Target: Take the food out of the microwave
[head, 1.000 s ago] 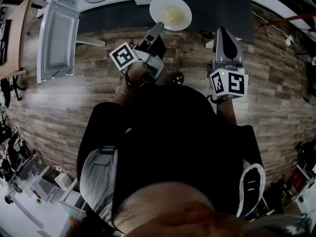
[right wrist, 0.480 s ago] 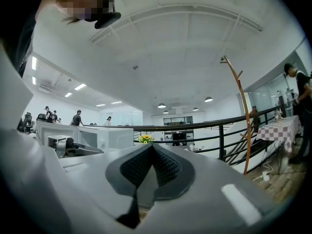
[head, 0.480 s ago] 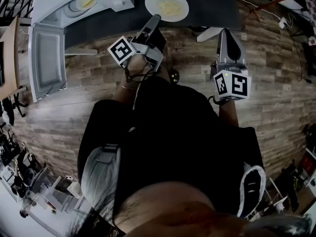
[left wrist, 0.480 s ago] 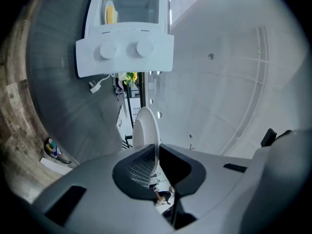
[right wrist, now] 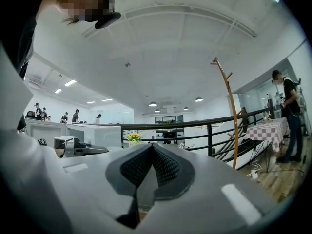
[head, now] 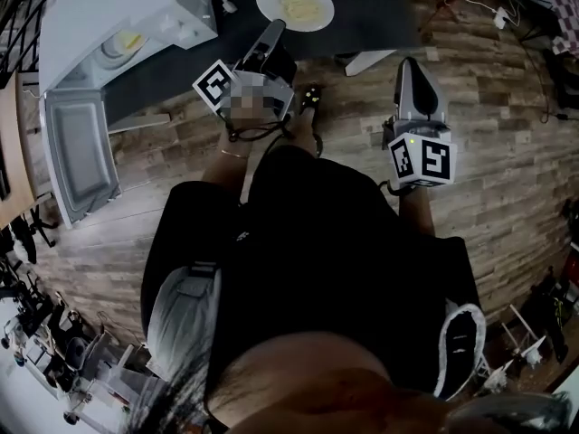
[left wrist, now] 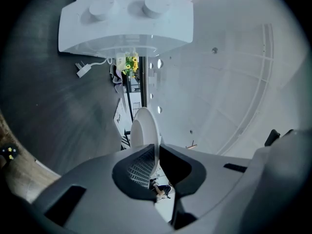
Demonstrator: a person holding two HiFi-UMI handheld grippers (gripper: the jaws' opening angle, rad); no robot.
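A white plate (head: 295, 4) with yellow food on it is over the dark tabletop (head: 371, 12), to the right of the white microwave (head: 99, 7). My left gripper (head: 274, 31) is shut on the plate's near rim. In the left gripper view the plate (left wrist: 142, 130) stands edge-on, pinched between the pads, with the gripper (left wrist: 157, 150) round it. The microwave door (head: 77, 156) hangs open, and a yellow item (head: 129, 41) lies inside. My right gripper (head: 409, 63) is over the wooden floor at the right, shut and empty (right wrist: 152, 155).
A white plug and cable (head: 226, 5) lie on the tabletop beside the microwave. A small black object (head: 311, 95) sits on the floor between my arms. A white table leg (head: 366, 61) stands near the right gripper. Chairs and carts crowd the lower left.
The left gripper has carried the plate rightward, farther from the microwave. The right gripper has shifted along with it. More of the microwave and its open door shows now.
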